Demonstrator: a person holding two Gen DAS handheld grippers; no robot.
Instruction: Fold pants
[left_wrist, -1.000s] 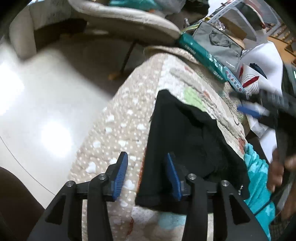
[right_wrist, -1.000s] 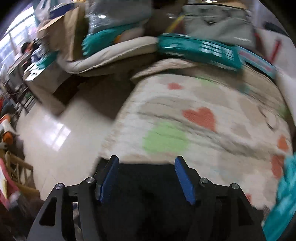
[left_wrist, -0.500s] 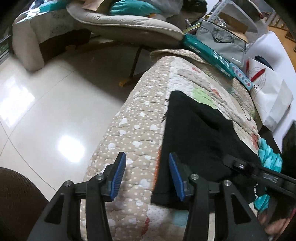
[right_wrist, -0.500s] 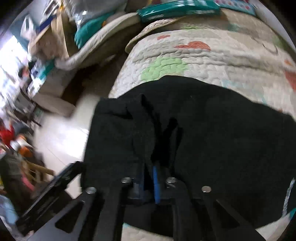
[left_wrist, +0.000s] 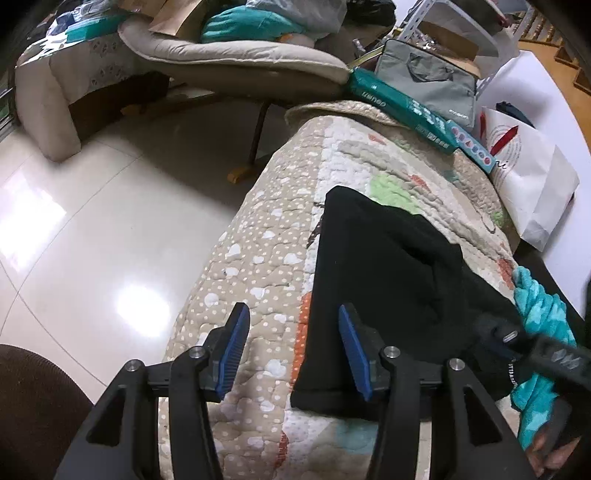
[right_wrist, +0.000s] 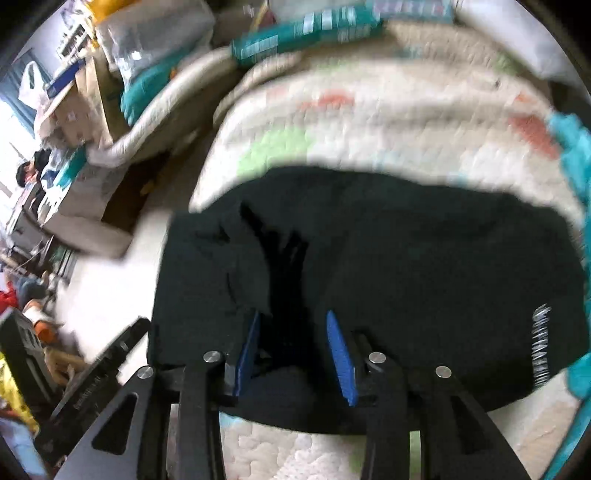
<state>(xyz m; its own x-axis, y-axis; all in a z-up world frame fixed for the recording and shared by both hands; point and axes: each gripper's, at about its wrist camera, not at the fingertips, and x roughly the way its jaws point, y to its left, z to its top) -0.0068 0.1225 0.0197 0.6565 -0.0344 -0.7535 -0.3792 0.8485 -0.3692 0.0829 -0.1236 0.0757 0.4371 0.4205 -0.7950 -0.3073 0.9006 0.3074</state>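
Black pants (left_wrist: 384, 273) lie folded in a flat bundle on a quilted, patterned bed cover (left_wrist: 273, 236). My left gripper (left_wrist: 293, 350) is open and empty, hovering over the cover at the bundle's near left edge. In the right wrist view the pants (right_wrist: 406, 251) fill the middle, with white lettering at their right edge. My right gripper (right_wrist: 293, 354) is open just above the near edge of the pants, with a dark crease of cloth between its blue pads. The right gripper also shows in the left wrist view (left_wrist: 532, 347).
A teal towel (left_wrist: 539, 317) lies on the bed right of the pants. Teal boxes (left_wrist: 402, 107), a grey bag (left_wrist: 432, 81) and a white paper bag (left_wrist: 532, 177) stand at the bed's far end. Glossy floor (left_wrist: 92, 236) and a cushioned seat (left_wrist: 236, 59) are to the left.
My right gripper was shut on the black cloth half a second ago and has opened, letting go. My left gripper has stayed open and shifted only slightly.
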